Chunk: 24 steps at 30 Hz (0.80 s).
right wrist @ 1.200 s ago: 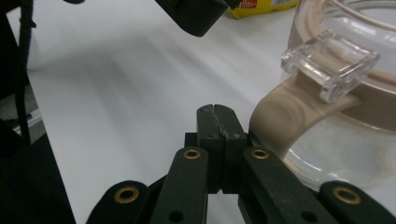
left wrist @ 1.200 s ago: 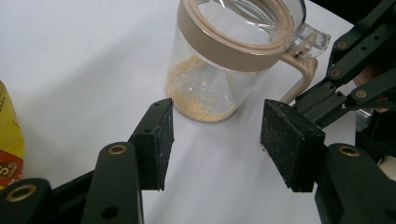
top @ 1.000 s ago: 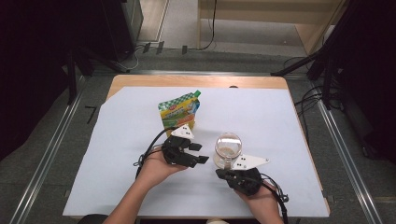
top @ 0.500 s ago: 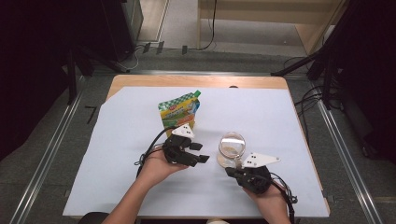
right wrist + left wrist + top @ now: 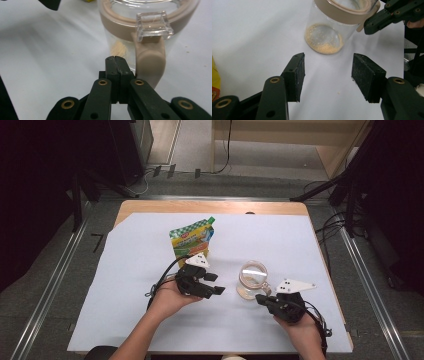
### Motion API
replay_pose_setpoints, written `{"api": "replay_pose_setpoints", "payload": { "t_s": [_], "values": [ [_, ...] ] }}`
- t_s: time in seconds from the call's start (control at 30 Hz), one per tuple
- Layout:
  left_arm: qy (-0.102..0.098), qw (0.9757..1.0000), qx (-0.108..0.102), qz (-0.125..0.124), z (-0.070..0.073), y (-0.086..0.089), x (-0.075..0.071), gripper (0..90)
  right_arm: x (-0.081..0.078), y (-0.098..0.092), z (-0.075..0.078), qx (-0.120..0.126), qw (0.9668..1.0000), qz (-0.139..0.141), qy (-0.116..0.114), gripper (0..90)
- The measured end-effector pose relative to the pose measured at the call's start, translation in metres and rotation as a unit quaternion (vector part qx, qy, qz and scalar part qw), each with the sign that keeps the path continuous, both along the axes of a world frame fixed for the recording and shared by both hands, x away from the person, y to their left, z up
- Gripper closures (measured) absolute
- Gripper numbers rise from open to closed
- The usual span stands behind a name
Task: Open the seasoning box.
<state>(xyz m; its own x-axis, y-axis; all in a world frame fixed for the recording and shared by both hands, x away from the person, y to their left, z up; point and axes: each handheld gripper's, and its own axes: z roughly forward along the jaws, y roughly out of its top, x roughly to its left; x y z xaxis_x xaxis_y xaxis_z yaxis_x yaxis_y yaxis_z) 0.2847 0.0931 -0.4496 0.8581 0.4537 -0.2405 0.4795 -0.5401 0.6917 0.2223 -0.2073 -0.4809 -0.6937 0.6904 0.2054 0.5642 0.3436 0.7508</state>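
Note:
A clear jar [image 5: 252, 279] with a tan lid ring stands on the white sheet, a little yellow powder at its bottom [image 5: 324, 46]. My left gripper [image 5: 216, 284] lies left of the jar, pointing at it. It is open, with bare sheet between its pads [image 5: 327, 75]. My right gripper [image 5: 260, 299] is at the jar's near right side, shut with nothing between its jaws. Its tip [image 5: 115, 60] sits just beside the jar's tan latch [image 5: 150, 65] and clear clasp [image 5: 154, 26]. A green and yellow pouch [image 5: 192, 240] stands behind the left gripper.
The white sheet [image 5: 125, 285] covers most of a wooden table [image 5: 210, 207]. A few crumbs lie on it near the jar. Cables trail from both grippers toward the person. Dark stands and floor cables surround the table.
My right hand has slid to the right along the table's near side, its shut tip staying by the jar's latch. The jar has shifted slightly right. The left gripper has not moved.

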Motion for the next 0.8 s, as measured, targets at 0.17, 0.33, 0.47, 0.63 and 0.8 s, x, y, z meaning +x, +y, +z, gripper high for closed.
{"api": "replay_pose_setpoints", "payload": {
  "t_s": [0.17,0.33,0.47,0.63,0.8],
  "values": [
    [0.000,1.0000,0.000,-0.001,0.000,0.000,0.000,45.2,0.008,-0.010,0.000,0.002,0.9999,-0.012,0.004,90.0],
    [0.001,1.0000,0.001,-0.001,-0.001,0.000,0.000,45.2,0.016,-0.019,-0.001,0.002,0.9999,-0.015,0.006,90.0],
    [0.001,1.0000,0.003,-0.001,-0.001,-0.001,0.000,45.2,0.023,-0.028,0.000,0.005,0.9996,-0.025,0.009,90.0],
    [0.002,1.0000,0.003,-0.002,-0.002,-0.002,0.000,45.2,0.030,-0.035,0.000,0.006,0.9992,-0.038,0.006,90.0],
    [0.003,1.0000,0.005,-0.002,-0.002,-0.003,-0.001,45.2,0.035,-0.040,-0.002,0.005,0.9984,-0.055,0.008,90.0]
  ]
}}
